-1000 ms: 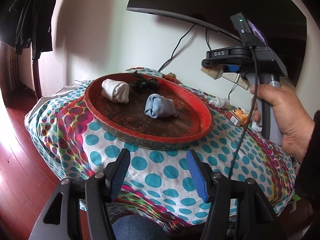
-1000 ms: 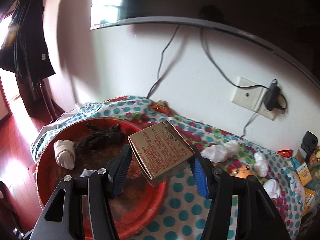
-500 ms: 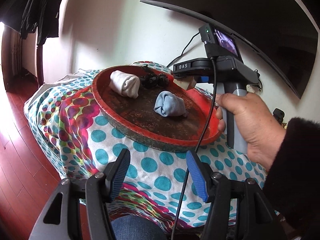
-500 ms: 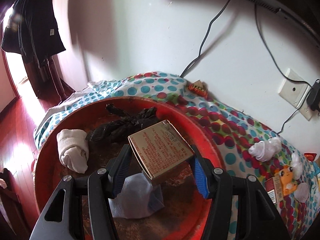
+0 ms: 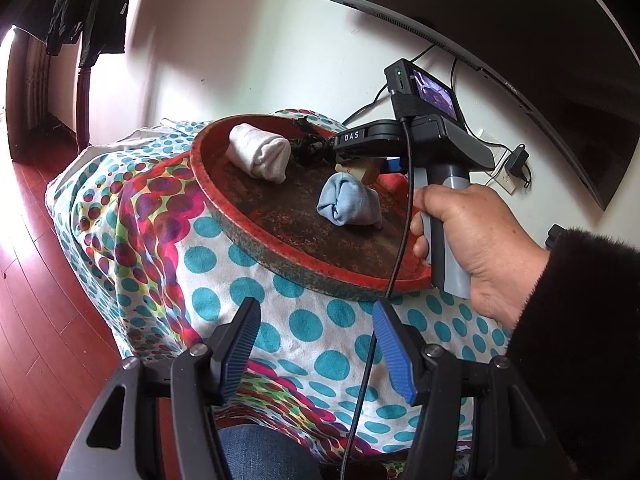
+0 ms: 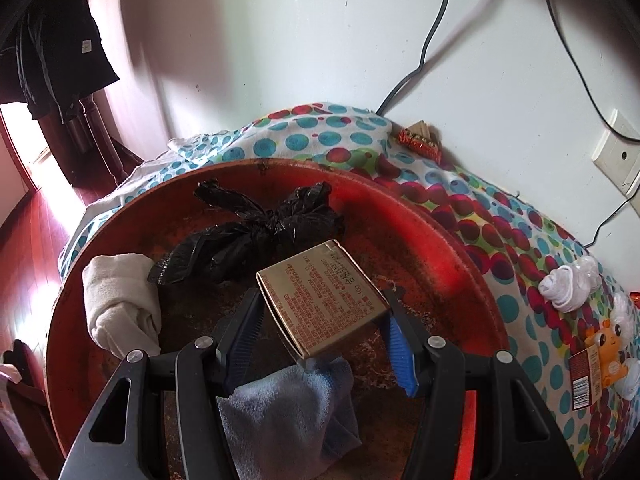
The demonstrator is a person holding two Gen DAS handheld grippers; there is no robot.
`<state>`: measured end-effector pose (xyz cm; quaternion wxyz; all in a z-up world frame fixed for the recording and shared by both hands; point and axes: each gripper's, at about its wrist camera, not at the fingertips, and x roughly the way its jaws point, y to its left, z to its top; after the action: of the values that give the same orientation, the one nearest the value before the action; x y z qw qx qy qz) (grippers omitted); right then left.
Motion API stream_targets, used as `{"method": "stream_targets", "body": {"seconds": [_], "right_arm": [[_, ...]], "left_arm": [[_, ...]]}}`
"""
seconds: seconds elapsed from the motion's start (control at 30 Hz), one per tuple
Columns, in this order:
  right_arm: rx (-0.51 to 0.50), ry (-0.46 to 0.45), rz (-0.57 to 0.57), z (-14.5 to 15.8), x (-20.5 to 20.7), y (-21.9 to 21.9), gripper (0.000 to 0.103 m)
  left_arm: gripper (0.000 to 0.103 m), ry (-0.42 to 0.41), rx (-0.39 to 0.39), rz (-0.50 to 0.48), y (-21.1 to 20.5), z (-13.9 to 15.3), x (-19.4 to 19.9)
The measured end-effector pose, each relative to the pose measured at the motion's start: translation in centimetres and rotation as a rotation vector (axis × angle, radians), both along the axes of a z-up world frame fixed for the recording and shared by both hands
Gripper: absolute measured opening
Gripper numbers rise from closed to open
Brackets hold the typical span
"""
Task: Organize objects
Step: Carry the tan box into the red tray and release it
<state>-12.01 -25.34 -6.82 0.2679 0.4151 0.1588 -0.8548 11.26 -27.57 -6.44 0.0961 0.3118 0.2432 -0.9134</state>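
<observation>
The right gripper (image 6: pixel 322 334) was closed on a gold printed box (image 6: pixel 322 304), held tilted above the red round tray (image 6: pixel 440 232), directly over a blue folded cloth (image 6: pixel 288 412). In the tray a rolled white cloth (image 6: pixel 120 308) lay at the left and a knotted black plastic bag (image 6: pixel 256 232) at the far side. The left gripper (image 5: pixel 316 348) was empty, its jaws wide apart, hovering over the near edge of the polka-dot tablecloth (image 5: pixel 304 324), clear of the tray. White cloth rolls (image 6: pixel 568 284) and an orange toy package (image 6: pixel 600 356) remained on the tablecloth to the right. Judged step: depositing the box in the tray. The next move would call for lowering it onto bare tray floor, beside the cloth, before parting the jaws.
</observation>
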Motion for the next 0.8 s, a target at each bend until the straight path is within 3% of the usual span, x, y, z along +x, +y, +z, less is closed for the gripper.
{"method": "stream_targets", "body": {"seconds": [0.3, 0.4, 0.53, 0.6, 0.63, 0.8], "right_arm": [[0.052, -0.111, -0.005, -1.9, -1.4, -0.5, 0.056], [0.036, -0.143, 0.004, -2.2, -1.6, -0.3, 0.061], [-0.056, 0.056, -0.033, 1.8, 0.1, 2.6, 0.066], [-0.124, 0.129, -0.061, 3.8, 0.8, 5.2, 0.098], [-0.147, 0.157, -0.084, 4.6, 1.0, 6.9, 0.102], [-0.111, 0.21, -0.25, 4.9, -0.3, 18.8, 0.102]], "left_arm": [[0.06, -0.007, 0.002, -0.002, 0.1, -0.1, -0.1], [0.06, -0.006, -0.008, -0.008, 0.3, -0.1, -0.3], [0.06, 0.002, -0.025, -0.012, 0.7, 0.0, -0.2], [0.06, 0.0, -0.038, -0.023, 1.2, 0.0, -0.2], [0.06, 0.0, -0.047, -0.032, 1.5, 0.1, -0.3], [0.06, 0.001, -0.114, -0.109, 3.7, 0.1, -0.7]]}}
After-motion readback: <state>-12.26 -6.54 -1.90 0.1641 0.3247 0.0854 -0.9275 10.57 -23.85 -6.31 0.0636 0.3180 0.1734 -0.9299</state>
